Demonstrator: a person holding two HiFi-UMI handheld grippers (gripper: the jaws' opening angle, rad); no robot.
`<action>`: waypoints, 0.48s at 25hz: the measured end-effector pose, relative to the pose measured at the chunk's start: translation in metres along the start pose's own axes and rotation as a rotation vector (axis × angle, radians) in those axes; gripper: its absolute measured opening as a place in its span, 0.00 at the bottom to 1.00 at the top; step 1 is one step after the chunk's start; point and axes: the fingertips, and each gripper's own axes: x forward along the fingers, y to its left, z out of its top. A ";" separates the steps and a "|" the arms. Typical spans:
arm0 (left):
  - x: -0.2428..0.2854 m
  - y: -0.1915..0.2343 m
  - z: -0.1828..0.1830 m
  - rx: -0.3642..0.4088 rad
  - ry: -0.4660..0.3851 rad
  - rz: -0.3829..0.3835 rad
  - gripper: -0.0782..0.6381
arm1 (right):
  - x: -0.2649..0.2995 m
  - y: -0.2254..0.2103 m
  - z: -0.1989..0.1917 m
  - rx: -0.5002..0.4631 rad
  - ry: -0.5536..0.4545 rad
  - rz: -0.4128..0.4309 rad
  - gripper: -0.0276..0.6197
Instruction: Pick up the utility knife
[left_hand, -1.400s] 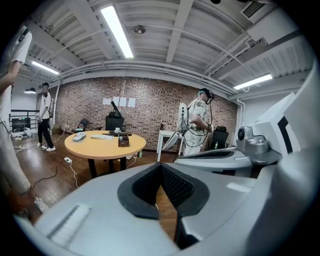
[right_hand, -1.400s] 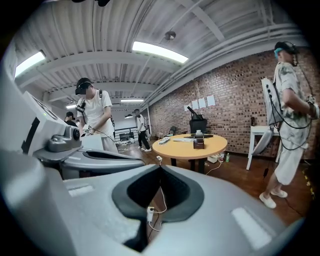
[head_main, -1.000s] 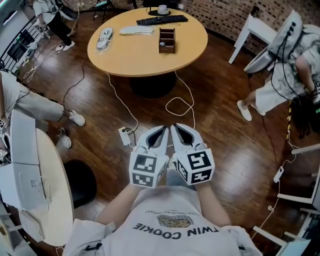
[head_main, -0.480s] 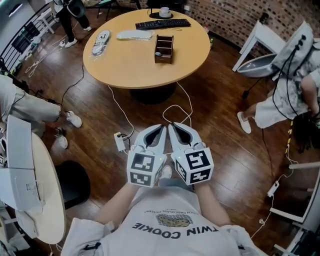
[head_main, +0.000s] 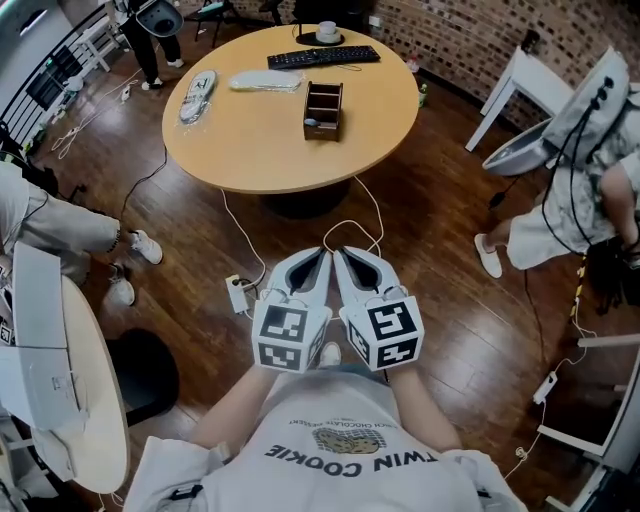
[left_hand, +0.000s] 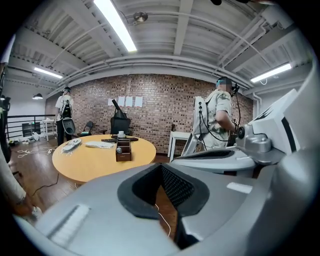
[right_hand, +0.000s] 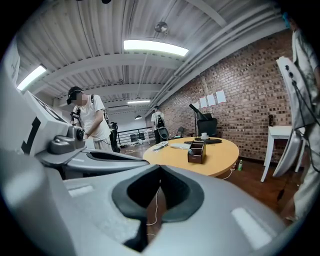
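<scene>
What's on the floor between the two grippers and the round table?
Head view: bare wood floor, crossed only by a looping white cable short of the round table. A power strip lies off to the left of the left gripper.

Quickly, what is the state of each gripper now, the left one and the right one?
Left grey gripper: jaws closed, holding nothing.
Right grey gripper: jaws closed, holding nothing.

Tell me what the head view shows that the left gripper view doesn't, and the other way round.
Only the head view: the power strip on the floor and both marker cubes. Only the left gripper view: the ceiling lights and papers on the brick wall. Both: the round table with the brown organizer and keyboard.
</scene>
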 end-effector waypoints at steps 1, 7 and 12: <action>0.004 0.002 0.001 -0.002 -0.002 0.000 0.12 | 0.003 -0.003 0.001 -0.003 0.001 -0.001 0.05; 0.032 0.021 0.011 -0.007 -0.005 0.003 0.12 | 0.032 -0.022 0.011 -0.009 0.003 0.000 0.05; 0.063 0.045 0.019 -0.014 0.007 -0.006 0.12 | 0.065 -0.039 0.020 -0.004 0.013 -0.006 0.05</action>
